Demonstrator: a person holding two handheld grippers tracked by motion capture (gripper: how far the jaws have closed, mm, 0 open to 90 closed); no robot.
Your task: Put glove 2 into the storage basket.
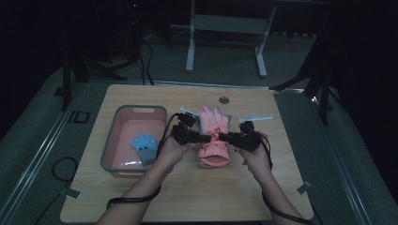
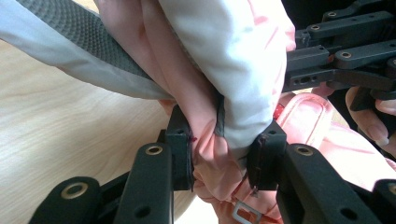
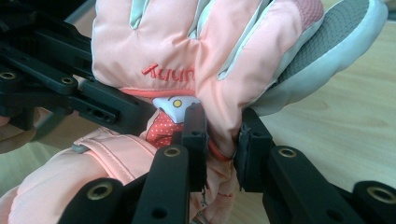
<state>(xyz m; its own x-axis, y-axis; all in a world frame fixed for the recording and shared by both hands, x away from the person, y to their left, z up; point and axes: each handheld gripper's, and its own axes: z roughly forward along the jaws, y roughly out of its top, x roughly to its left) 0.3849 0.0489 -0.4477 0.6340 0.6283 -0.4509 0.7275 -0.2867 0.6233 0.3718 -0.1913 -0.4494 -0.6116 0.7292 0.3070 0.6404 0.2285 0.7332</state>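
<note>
Claws grip one pink glove (image 1: 214,136) — left claw (image 1: 209,138) and right claw (image 1: 220,137) pinch its wrist from opposite sides, above the desk (image 1: 187,197).

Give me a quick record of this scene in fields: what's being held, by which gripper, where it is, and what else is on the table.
held thing: pink glove
left gripper: shut on the glove's wrist, fabric bunched between the pads
right gripper: shut on the same wrist from the opposite side
glove place: over the middle of the wooden table
nearby: grey bin at left, with a blue glove inside
</note>
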